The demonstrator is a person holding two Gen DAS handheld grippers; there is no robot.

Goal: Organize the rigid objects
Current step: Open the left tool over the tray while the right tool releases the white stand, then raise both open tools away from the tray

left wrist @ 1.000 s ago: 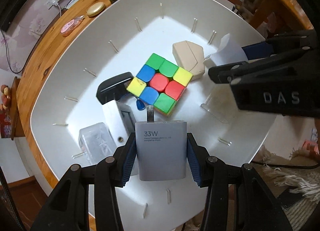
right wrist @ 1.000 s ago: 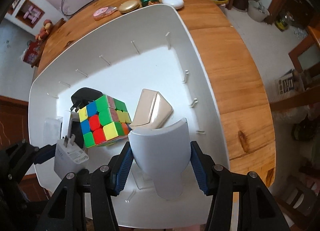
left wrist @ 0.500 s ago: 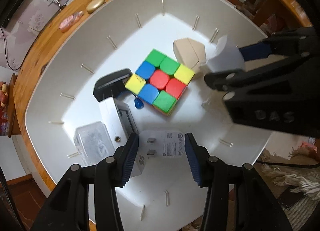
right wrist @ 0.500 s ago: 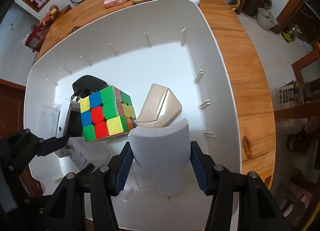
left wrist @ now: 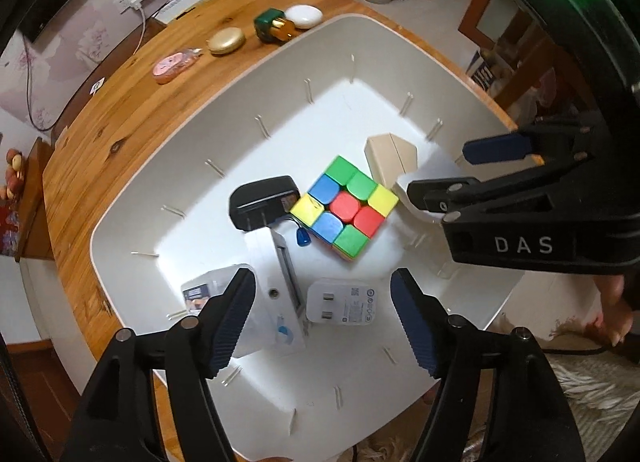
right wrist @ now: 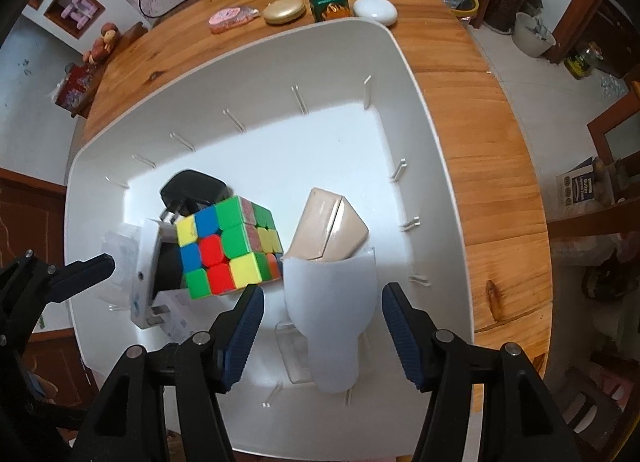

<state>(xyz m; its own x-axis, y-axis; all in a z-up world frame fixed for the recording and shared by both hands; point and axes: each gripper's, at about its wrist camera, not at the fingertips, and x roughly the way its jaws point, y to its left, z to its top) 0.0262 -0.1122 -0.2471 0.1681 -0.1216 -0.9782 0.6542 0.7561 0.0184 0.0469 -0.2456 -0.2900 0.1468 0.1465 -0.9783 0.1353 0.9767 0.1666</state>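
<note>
Lying flat in the bin (left wrist: 132, 217), white charger (left wrist: 342, 302), prongs up, between just-spread fingers (left wrist: 236, 318).

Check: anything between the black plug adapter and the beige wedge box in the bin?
Yes, the colour cube sits between the black adapter and the beige box; clearest in the left wrist view.

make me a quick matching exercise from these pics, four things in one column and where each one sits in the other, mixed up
Things:
1. puzzle cube
2. white charger
3. white scoop
4. gold compact

Places:
a. on the wooden table, outside the bin
b. between the open left gripper fingers, lying flat
c. middle of the bin floor
d. between the right gripper fingers, beside the beige block

Pairs: 1-c, 2-b, 3-d, 4-a
</note>
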